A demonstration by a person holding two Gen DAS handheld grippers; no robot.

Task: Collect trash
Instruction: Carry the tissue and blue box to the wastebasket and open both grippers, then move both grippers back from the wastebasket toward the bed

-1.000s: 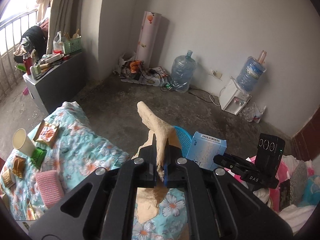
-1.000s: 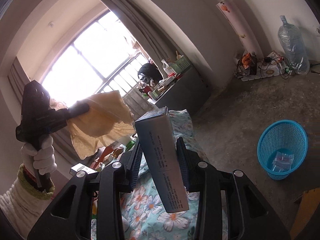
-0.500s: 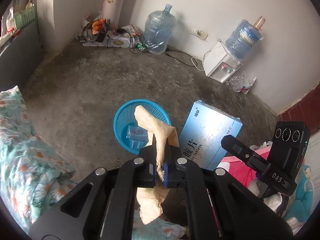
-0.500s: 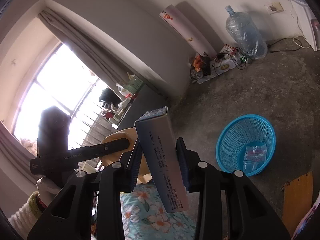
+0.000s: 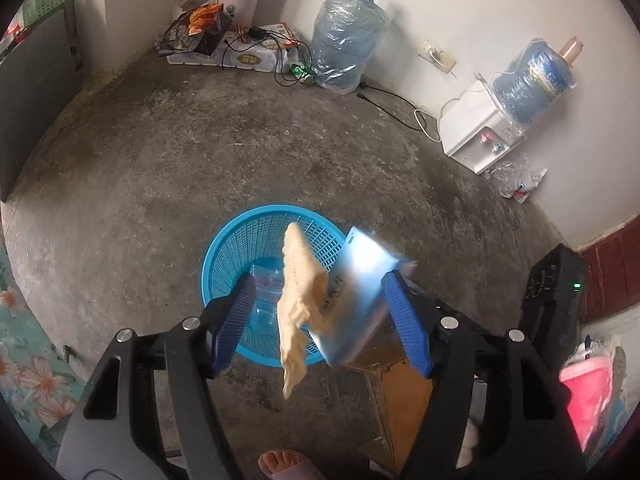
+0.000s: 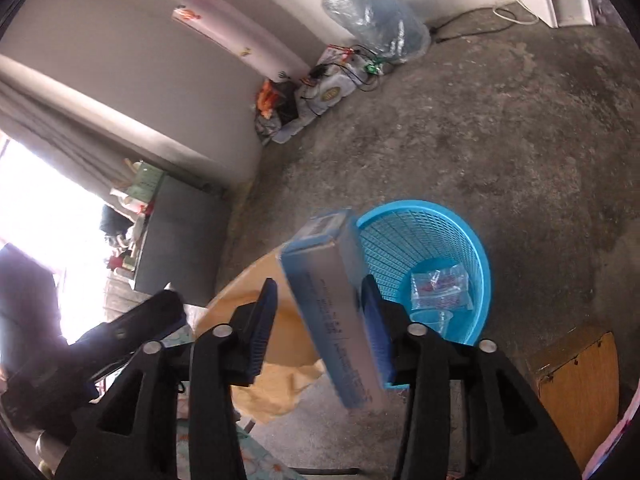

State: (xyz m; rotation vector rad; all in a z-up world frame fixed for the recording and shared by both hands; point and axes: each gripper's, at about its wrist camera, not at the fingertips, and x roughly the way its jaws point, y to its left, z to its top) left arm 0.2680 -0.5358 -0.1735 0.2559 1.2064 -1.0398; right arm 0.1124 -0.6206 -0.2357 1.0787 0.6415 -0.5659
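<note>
A round blue basket (image 5: 236, 240) (image 6: 460, 236) stands on the concrete floor below both grippers, with a clear plastic packet (image 6: 440, 284) inside. My left gripper (image 5: 316, 280) hangs over it with its jaws opening. A crumpled tan paper sheet (image 5: 296, 308) (image 6: 276, 384) hangs loose between the pads, touching neither. My right gripper (image 6: 319, 282) is opening too. The blue carton box (image 6: 332, 312) sits tilted between its jaws, leaning on the right pad and clear of the left one. In the left wrist view the blue carton box (image 5: 356, 292) is blurred, beside the paper.
A wooden board (image 5: 400, 392) (image 6: 576, 384) lies on the floor next to the basket. A foot in a sandal (image 5: 288, 460) is at the bottom edge. A big water bottle (image 5: 348, 40), a dispenser (image 5: 480, 132) and cables line the far wall. Floral bedding (image 5: 24, 360) is left.
Both grippers came down and over the basket. Their jaws went from shut to apart, so the tan paper and the blue box are no longer clamped.
</note>
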